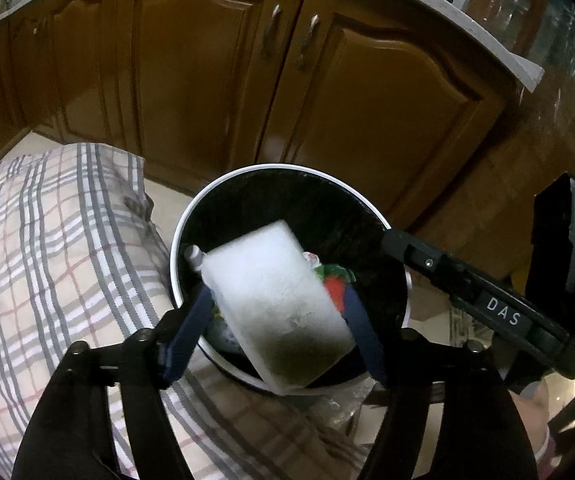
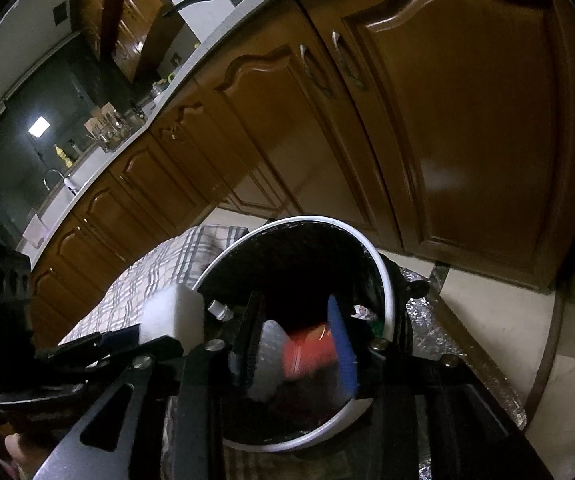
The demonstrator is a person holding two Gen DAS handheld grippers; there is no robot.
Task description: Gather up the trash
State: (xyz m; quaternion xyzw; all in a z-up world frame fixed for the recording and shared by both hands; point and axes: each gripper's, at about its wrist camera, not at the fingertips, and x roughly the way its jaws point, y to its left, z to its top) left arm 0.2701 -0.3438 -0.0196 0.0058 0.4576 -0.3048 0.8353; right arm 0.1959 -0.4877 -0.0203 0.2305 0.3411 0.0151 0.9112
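Because the bin [image 1: 275, 167] sits on a soft checked cloth [image 1: 47, 260] just ahead of and below both grippers, a nudge on its white rim could tip it and spill what is already inside. The white foam block [image 1: 279, 320] is the next risk. It lies slanted between the blue pads of the left gripper [image 1: 277, 292], directly over the bin's mouth. Its near end overhangs the near rim, so if let go there it could catch on the edge and slide out onto the cloth. Whether the left pads press on it cannot be told. The block looks light, thick and rectangular, clean white at its far end and stained dirty green-brown at the near end. The right gripper [image 2: 295, 304] stands part-way apart with a blurred red and silver wrapper [image 2: 307, 352] showing between its fingers. Whether it is gripped or already lying in the bin is unclear.
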